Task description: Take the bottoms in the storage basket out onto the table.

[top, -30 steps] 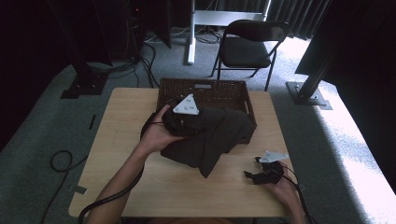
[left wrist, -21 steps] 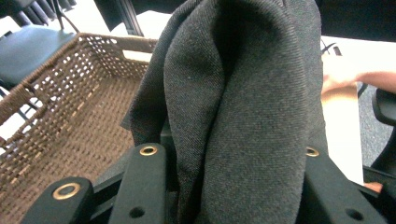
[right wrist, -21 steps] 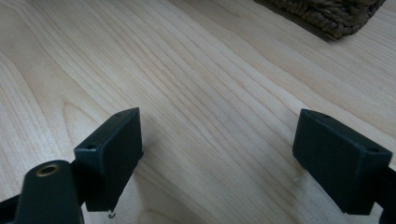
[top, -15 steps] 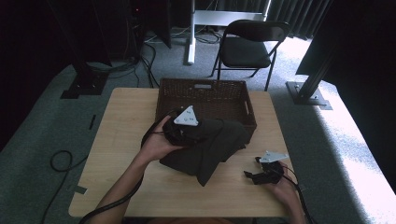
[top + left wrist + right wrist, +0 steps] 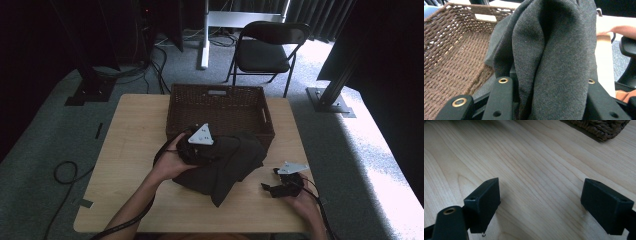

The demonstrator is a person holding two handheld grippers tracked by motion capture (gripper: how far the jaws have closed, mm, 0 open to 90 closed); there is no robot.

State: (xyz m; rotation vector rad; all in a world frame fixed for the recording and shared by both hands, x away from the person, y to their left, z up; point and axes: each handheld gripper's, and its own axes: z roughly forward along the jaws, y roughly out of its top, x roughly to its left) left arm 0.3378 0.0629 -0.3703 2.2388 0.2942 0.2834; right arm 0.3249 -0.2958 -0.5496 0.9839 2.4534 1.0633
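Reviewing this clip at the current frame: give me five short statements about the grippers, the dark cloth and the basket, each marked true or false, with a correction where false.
1. The left gripper is clamped on the dark cloth. True.
2. The right gripper holds a corner of the cloth. False: its jaws stand apart over the bare table, with nothing between them.
3. The wicker basket sits at the far side of the table. True.
4. The whole cloth lies inside the basket. False: most of it is draped over the basket's near rim onto the table.
5. A folding chair stands beyond the table. True.
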